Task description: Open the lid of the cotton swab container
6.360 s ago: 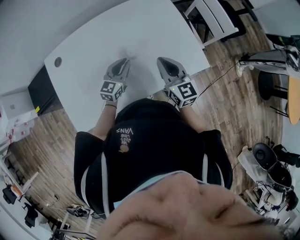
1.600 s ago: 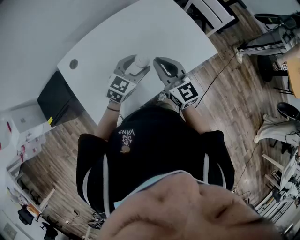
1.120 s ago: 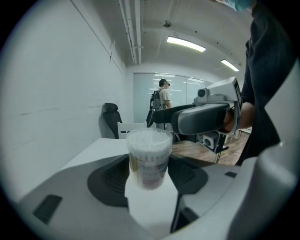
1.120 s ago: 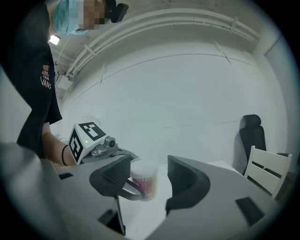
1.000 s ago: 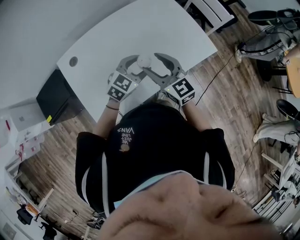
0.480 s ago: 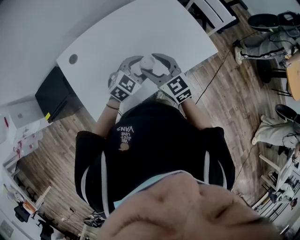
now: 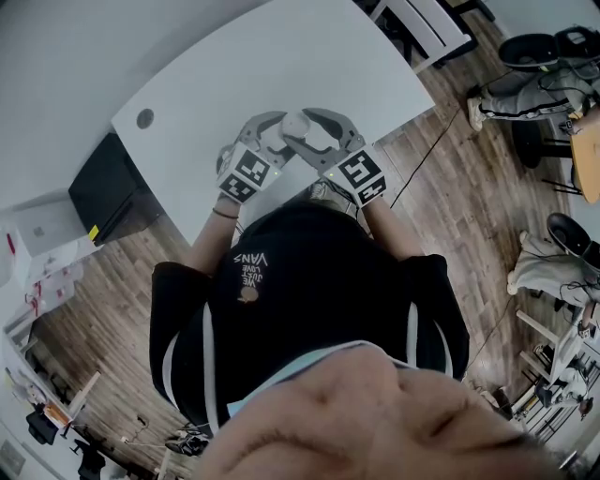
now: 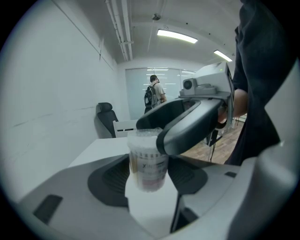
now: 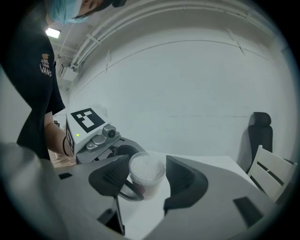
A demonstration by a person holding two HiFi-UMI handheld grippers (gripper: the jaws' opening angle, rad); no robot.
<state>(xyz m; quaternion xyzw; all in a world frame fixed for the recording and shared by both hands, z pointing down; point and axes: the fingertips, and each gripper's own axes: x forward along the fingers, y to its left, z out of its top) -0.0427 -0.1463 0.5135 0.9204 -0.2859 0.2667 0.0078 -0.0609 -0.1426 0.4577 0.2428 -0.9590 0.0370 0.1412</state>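
Note:
The cotton swab container [image 7: 293,123] is a small clear tub with a printed label and a see-through lid, with white swab tips showing under it. My left gripper [image 8: 149,164] is shut on its body [image 8: 147,161], holding it over the white table [image 7: 281,56]. From the other side my right gripper [image 9: 146,164] has come round the lid [image 9: 146,168]. Its jaws are closing, the left pad [image 9: 115,176] at the lid's rim and a thin gap at the other. In the head view the left gripper [image 7: 278,133] and the right gripper [image 7: 305,131] meet at the tub near the table's front edge.
A black cabinet [image 7: 108,192] stands left of the table and a white chair [image 7: 422,28] behind its right end. A seated person [image 7: 525,84] and cables are on the wood floor at right. A black office chair [image 8: 104,117] and a standing person [image 8: 153,93] are far off.
The table was bare at first. The left gripper then held the tub, and the right gripper swung in from the right and has come round the lid.

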